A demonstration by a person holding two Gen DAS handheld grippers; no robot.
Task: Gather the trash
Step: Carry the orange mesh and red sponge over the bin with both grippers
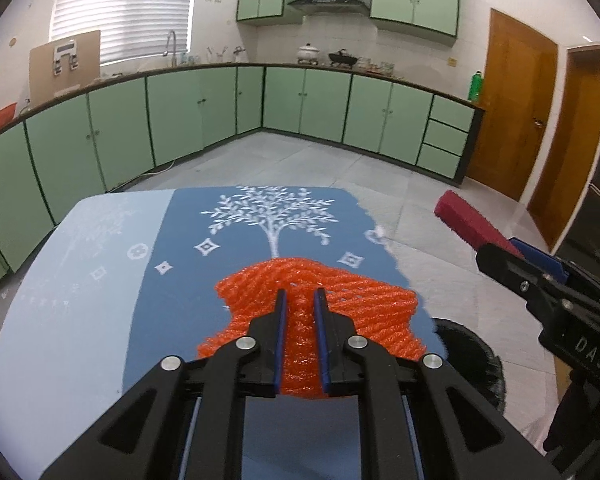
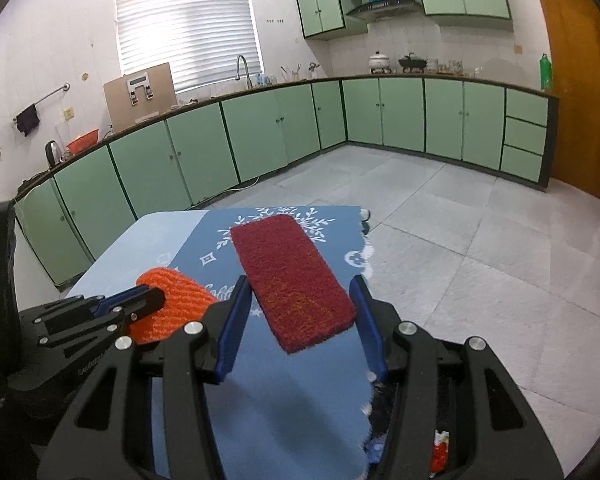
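The left tool point(image 1: 300, 300) is pinching one orange foam mesh sleeve point(image 1: 320, 304) lying on the blue tree-patterned cloth point(image 1: 188, 280) covering the surface. The right tool point(image 2: 298, 290) is gripping one dark red rectangular scouring pad point(image 2: 292, 280) by its edges, raised above the cloth beside the sleeve.

Foam net point(image 1: 316, 304) on tablecloth point(image 1: 188, 264), left of scouring pad point(image 2: 294, 280)

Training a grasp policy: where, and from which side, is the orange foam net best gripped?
Pinch the orange foam net at its bunched middle, coming in low from the near edge along the tablecloth, as the left gripper does. It lies flat and limp, so probably only a gathered fold gives purchase.
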